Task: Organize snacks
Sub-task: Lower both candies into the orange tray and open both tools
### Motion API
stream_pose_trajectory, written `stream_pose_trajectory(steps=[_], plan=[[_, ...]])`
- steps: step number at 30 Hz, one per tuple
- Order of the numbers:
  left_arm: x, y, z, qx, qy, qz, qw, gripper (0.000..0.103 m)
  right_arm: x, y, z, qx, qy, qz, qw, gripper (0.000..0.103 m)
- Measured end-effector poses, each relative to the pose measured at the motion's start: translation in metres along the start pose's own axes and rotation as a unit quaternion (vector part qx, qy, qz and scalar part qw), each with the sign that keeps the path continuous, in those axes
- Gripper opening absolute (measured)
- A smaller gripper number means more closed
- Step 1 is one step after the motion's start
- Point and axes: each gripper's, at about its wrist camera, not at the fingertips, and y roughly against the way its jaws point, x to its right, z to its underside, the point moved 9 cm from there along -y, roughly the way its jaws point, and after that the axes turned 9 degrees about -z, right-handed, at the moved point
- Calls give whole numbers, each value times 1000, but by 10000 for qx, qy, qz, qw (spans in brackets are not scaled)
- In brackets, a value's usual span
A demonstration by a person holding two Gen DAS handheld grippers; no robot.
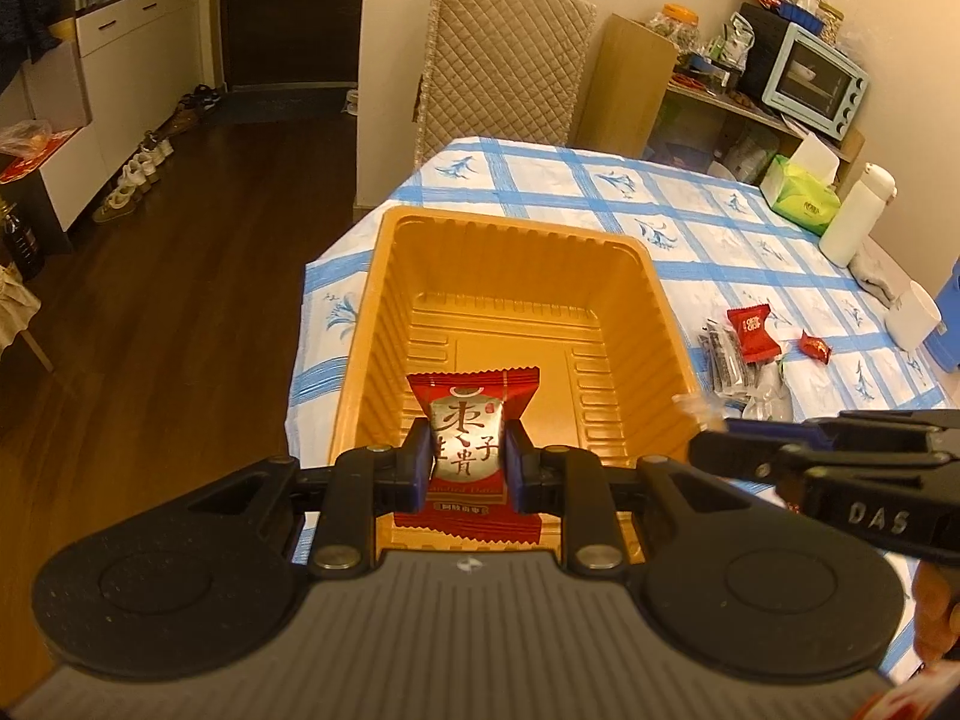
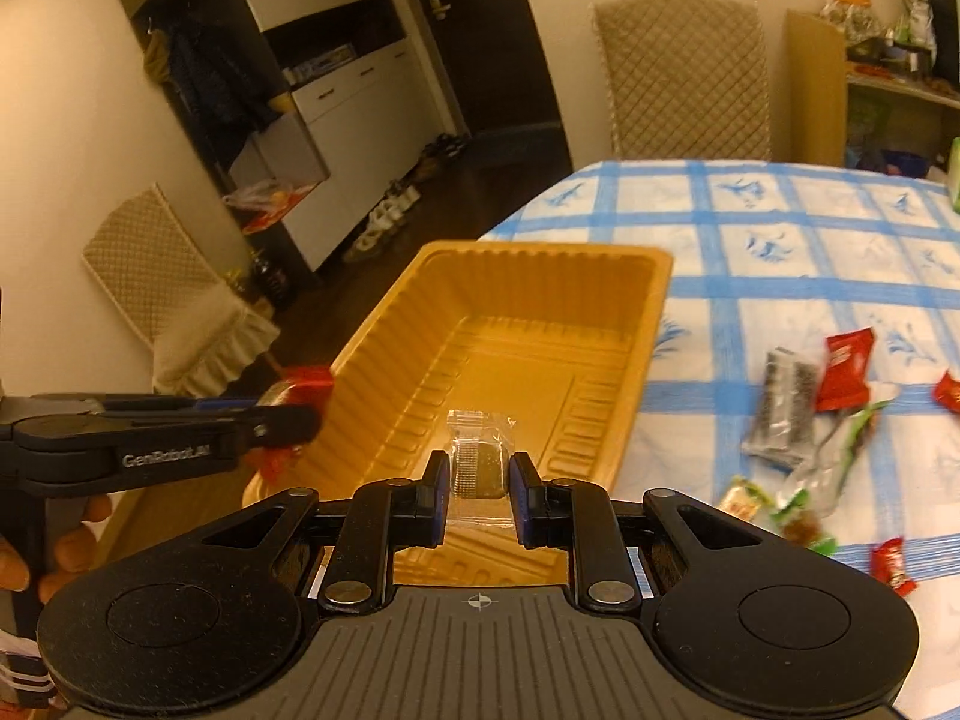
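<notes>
A golden plastic tray (image 1: 672,324) (image 2: 654,300) stands at the table's near left corner, and its floor is bare. My left gripper (image 1: 467,462) is shut on a red and silver date candy packet (image 1: 474,402), held above the tray's near end. My right gripper (image 2: 478,483) is shut on a small clear-wrapped snack (image 2: 477,450), also above the tray's near end. Each gripper shows side-on in the other's view: the right one (image 1: 708,426) and the left one with its red packet (image 2: 294,408).
Loose snacks lie on the blue-checked tablecloth right of the tray: red packets (image 1: 750,333) (image 2: 846,369), dark sachets (image 2: 783,411), green wrappers (image 2: 804,504). A white bottle (image 1: 855,216), a tissue box (image 1: 804,195) and a white cup (image 1: 912,315) stand at the far right. A padded chair (image 1: 504,60) stands behind the table.
</notes>
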Motion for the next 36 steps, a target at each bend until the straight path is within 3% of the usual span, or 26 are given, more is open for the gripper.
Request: stream_pose_trajectory(steps=[20,29,36], plan=[[6,-55,19,-630,-81,198,9978,23,21,-35,12,-389,-148,255,9988,21],[-1,-52,20,-626,13,187,9979,32,16,-36,12,-393,-118,285,9987,21],[-5,-46,15,-558,63,202,9982,34,13,-40,10,-407,-63,284,9987,21]])
